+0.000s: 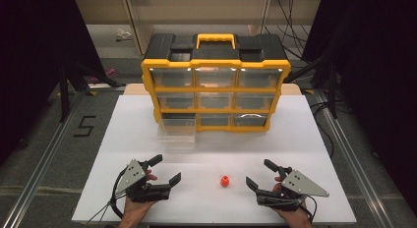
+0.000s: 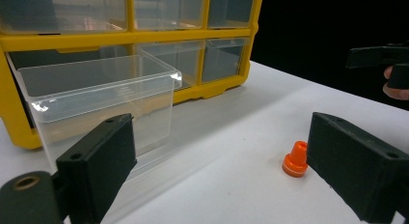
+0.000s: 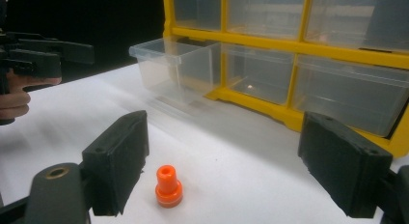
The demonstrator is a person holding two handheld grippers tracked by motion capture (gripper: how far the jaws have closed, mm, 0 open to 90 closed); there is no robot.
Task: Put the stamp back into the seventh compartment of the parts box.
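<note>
I count one orange cap (image 1: 224, 181) on the worktop (image 1: 147, 139), between my two claws, left claw (image 1: 166, 170) and right claw (image 1: 259, 173). Ahead of them stands one yellow-and-black organizer (image 1: 216, 83) with nine clear drawers, three rows of three. One drawer (image 1: 177, 131), ahead of my left claw, is pulled out.

a lab: white table (image 1: 147, 120), black curtains, cables on floor.
</note>
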